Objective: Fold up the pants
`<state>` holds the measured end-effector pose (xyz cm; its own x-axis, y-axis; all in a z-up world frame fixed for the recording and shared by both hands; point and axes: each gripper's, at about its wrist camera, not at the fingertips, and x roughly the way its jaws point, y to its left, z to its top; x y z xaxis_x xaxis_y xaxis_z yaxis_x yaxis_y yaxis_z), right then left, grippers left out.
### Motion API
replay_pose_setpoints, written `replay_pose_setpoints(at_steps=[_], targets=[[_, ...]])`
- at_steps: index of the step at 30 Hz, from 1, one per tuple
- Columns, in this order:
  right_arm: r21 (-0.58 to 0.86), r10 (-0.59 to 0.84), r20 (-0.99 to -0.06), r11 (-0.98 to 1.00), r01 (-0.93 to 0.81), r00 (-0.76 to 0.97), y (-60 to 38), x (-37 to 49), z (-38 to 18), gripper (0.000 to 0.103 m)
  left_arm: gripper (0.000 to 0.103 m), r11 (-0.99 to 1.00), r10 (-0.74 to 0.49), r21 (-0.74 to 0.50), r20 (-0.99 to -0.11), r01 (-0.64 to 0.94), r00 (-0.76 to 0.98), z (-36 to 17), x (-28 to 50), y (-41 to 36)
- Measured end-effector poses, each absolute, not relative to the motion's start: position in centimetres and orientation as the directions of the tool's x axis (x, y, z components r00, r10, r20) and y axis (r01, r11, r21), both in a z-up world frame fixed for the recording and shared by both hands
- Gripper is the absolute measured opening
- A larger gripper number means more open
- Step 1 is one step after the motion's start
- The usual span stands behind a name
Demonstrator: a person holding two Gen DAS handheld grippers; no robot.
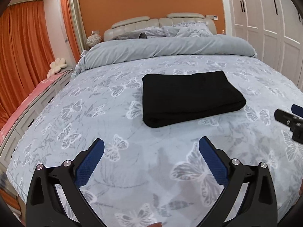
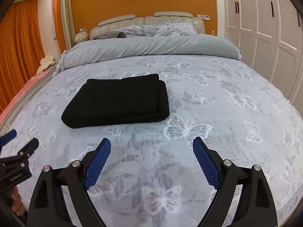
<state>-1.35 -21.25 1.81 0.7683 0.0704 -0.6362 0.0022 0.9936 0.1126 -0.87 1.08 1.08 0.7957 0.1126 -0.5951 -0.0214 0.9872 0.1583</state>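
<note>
The black pants [image 1: 191,98] lie folded into a thick rectangle on the butterfly-print bedspread [image 1: 117,102]; in the right wrist view the pants [image 2: 119,102] sit left of centre. My left gripper [image 1: 151,145] hovers open over bare bedspread, short of the pants, with nothing between its blue pads. My right gripper [image 2: 151,144] is also open and empty, nearer than the pants and to their right. The right gripper's tip [image 1: 289,117] shows at the right edge of the left wrist view. The left gripper [image 2: 15,141] shows at the left edge of the right wrist view, with a hand [image 2: 17,200] below it.
A rolled grey duvet [image 1: 170,47] and pillows [image 1: 189,30] lie at the head of the bed by the padded headboard [image 1: 136,23]. White wardrobe doors [image 1: 265,28] stand on the right. Orange curtains [image 1: 22,47] and a pink-topped bench [image 1: 28,102] line the left side.
</note>
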Motion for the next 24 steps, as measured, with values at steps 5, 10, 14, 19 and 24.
replay_pose_setpoints(at_steps=[5, 10, 14, 19, 24], targets=[[0.141, 0.087, -0.643, 0.99, 0.006, 0.761, -21.5, -1.2, 1.6, 0.086, 0.098, 0.997, 0.059, 0.083, -0.637, -0.007, 0.769, 0.6, -0.7, 1.8], [0.133, 0.091, -0.649, 0.991, -0.005, 0.755, -21.3, -1.2, 1.5, 0.086, 0.098, 0.998, 0.055, 0.051, -0.651, -0.028, 0.757, 0.4, -0.4, 2.2], [0.135, 0.092, -0.648, 0.991, -0.004, 0.756, -21.3, -1.3, 1.5, 0.086, 0.098, 0.998, 0.057, 0.042, -0.659, -0.04, 0.75, 0.2, -0.1, 2.1], [0.131, 0.09, -0.65, 0.991, -0.006, 0.754, -21.3, -1.2, 1.5, 0.086, 0.098, 0.991, 0.132, 0.077, -0.609, -0.107, 0.782, 0.1, -0.5, 1.7], [0.128, 0.094, -0.653, 0.992, -0.012, 0.752, -21.0, -1.3, 1.5, 0.086, 0.098, 0.992, 0.121, 0.109, -0.587, -0.07, 0.8, 0.0, -0.9, 0.6]])
